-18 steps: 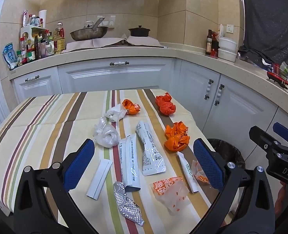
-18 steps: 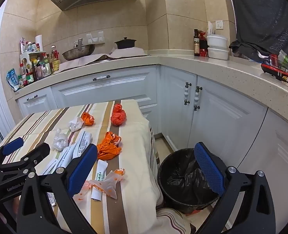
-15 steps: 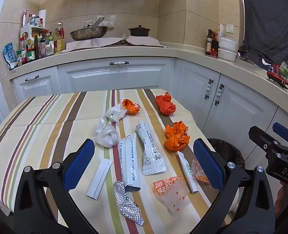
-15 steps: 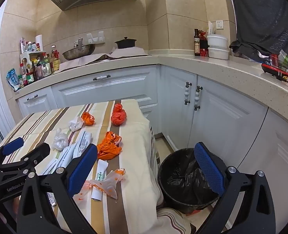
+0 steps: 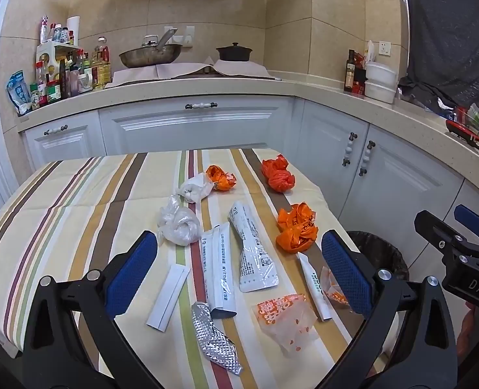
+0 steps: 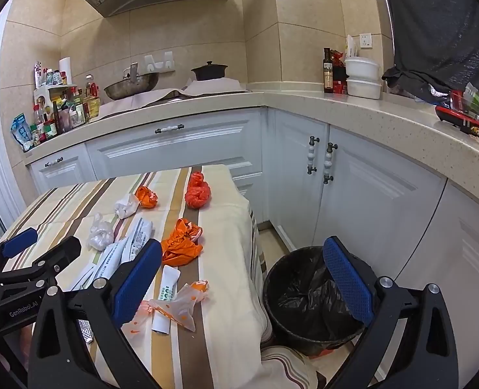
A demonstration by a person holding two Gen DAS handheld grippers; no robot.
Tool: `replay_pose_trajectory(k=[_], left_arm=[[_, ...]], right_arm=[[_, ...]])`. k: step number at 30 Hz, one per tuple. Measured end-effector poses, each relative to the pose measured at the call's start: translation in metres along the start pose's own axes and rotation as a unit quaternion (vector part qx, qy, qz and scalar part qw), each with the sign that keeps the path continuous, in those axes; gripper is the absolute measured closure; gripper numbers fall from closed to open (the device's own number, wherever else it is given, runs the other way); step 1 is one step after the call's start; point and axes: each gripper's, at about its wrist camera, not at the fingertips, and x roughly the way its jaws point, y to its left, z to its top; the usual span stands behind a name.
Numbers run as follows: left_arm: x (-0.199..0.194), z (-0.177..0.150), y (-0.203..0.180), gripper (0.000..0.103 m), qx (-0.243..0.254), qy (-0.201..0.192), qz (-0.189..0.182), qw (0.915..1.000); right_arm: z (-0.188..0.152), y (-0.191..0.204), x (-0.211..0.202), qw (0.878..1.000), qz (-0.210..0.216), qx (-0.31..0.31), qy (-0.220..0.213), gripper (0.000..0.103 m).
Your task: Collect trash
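Trash lies on the striped tablecloth (image 5: 77, 201): orange crumpled bags (image 5: 296, 231) (image 5: 278, 175) (image 5: 220, 178), clear plastic wads (image 5: 177, 225) (image 5: 195, 189), white sachets (image 5: 252, 249) (image 5: 220, 272), a foil wrapper (image 5: 215, 337), a paper strip (image 5: 168, 293), a small tube (image 5: 314, 287) and an orange-printed bag (image 5: 286, 316). My left gripper (image 5: 239, 270) is open and empty above the near trash. My right gripper (image 6: 239, 282) is open and empty, over the table's right edge and the black-lined bin (image 6: 314, 295). The bin (image 5: 378, 253) also shows in the left wrist view.
White cabinets (image 6: 353, 188) and an L-shaped counter (image 6: 353, 113) run behind and to the right. A wok (image 5: 150, 55), a black pot (image 5: 234, 53), bottles (image 5: 67, 74) and white containers (image 6: 362, 77) stand on the counter. The bin stands on the floor right of the table.
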Motion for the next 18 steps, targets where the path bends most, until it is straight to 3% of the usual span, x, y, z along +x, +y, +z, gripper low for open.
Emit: replay_pose_trajectory(k=[18], left_arm=[[0.0023,-0.0016,-0.0034,0.004,0.001,0.005,0.002,1.0000]], right_arm=[[-0.0031,-0.0001,0.0004,1.000,-0.001,0.002,0.003,0.006]])
